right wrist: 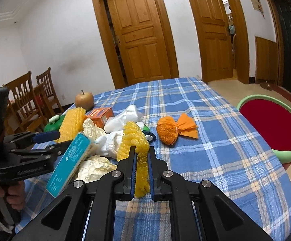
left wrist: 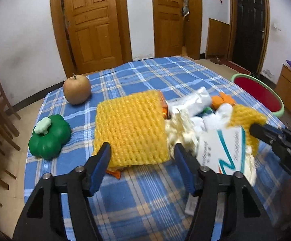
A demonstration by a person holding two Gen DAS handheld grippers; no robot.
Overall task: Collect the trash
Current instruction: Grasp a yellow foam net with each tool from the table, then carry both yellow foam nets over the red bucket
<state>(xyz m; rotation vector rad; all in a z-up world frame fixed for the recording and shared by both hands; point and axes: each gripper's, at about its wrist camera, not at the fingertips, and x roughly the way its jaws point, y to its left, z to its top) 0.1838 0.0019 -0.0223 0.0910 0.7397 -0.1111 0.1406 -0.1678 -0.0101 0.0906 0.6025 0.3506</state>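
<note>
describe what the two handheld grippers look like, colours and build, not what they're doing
Both the left gripper and the right gripper are black plastic, with triangular cut-outs in their arms and round silver pivot bolts. The jaws carry blue pads. In the right wrist view the left gripper has a pistol-style black handle with faint embossed lettering along its side.

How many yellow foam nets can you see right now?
2. One yellow foam net is pinched in the right gripper; the other yellow foam net lies on the tablecloth before the left gripper.

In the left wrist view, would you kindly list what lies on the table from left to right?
Green toy pepper → apple → big yellow foam net → white and teal box → red basin.
</note>
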